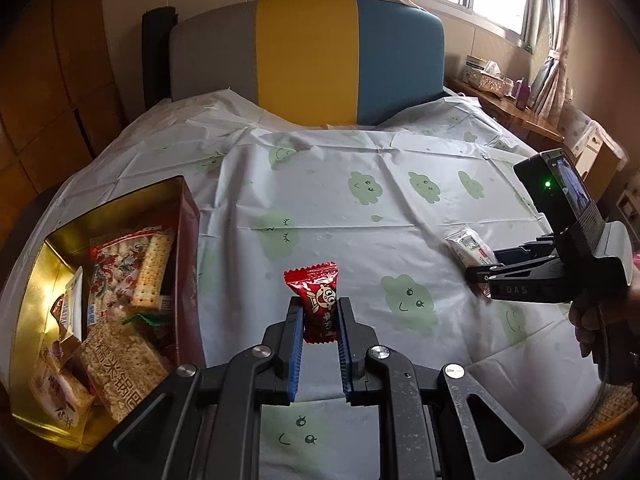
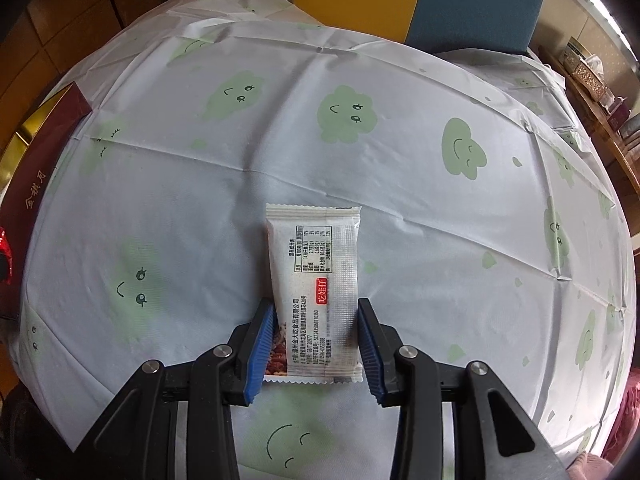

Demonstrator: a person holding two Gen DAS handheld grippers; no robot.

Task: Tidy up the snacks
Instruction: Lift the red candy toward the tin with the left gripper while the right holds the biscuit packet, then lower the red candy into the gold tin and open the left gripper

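My left gripper (image 1: 319, 307) is shut on a small red candy packet (image 1: 316, 300) and holds it upright above the table. A red box with a gold inside (image 1: 40, 280), holding several snack packets, stands to its left. My right gripper (image 2: 316, 312) has its jaws on both sides of a white snack packet (image 2: 316, 280) that lies flat on the cloth; the blue pads touch its edges. In the left wrist view the right gripper (image 1: 480, 276) is at the far right with the white packet (image 1: 468, 246).
The round table carries a white cloth with green cloud faces (image 2: 344, 116). A chair back in grey, yellow and blue (image 1: 308, 56) stands behind the table. A wooden shelf with boxes (image 1: 488, 76) is at the right. The box's red wall (image 2: 36, 168) shows at left.
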